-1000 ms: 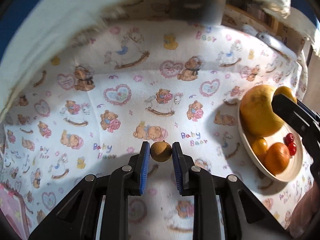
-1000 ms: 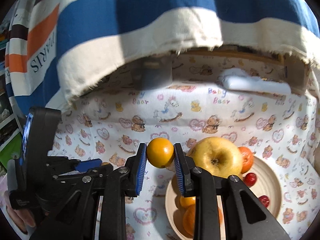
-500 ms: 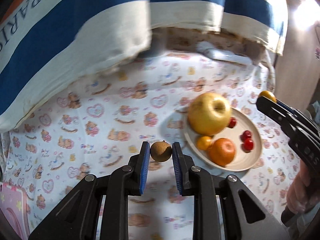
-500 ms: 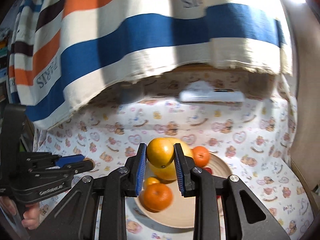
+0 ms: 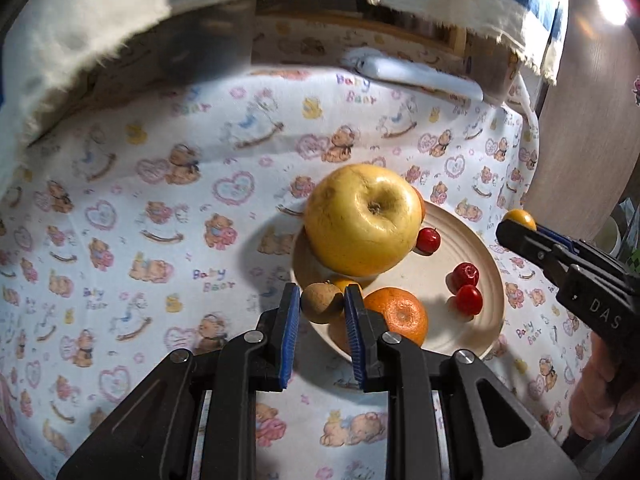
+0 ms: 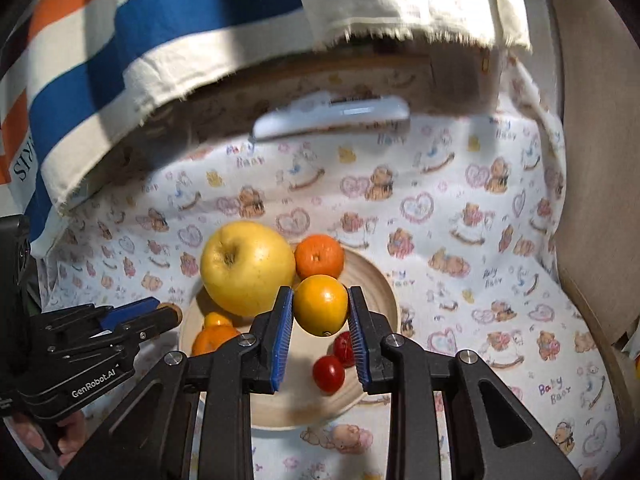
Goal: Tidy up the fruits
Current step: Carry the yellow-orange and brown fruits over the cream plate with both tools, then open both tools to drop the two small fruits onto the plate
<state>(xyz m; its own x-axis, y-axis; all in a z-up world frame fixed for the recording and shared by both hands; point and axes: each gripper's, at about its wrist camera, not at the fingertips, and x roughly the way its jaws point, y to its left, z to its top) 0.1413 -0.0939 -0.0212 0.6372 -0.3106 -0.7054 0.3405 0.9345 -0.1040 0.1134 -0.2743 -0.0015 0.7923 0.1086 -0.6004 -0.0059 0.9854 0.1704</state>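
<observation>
My left gripper (image 5: 322, 304) is shut on a small brown round fruit (image 5: 321, 303), held over the near left rim of the beige plate (image 5: 486, 276). My right gripper (image 6: 321, 312) is shut on a yellow-orange citrus (image 6: 321, 310), hanging above the plate (image 6: 384, 292). On the plate lie a big yellow apple (image 5: 360, 220), a tangerine (image 5: 398, 314), a small yellow fruit mostly hidden behind my left fingers, and three red cherry-like fruits (image 5: 469, 299). In the left wrist view the right gripper (image 5: 516, 226) enters from the right with its citrus (image 5: 520, 218). The left gripper (image 6: 172, 314) shows at the lower left of the right wrist view.
A bear-print cloth (image 5: 160, 208) covers the table. A striped blue, orange and cream cloth (image 6: 160, 40) hangs over the back. A white elongated device (image 6: 332, 118) lies at the back edge. A wooden panel (image 6: 592, 160) stands on the right. A hand (image 5: 596, 400) holds the right gripper.
Both grippers have carried their fruits toward the plate. The left one now hangs at its near rim, and the right one has swung over the plate's middle.
</observation>
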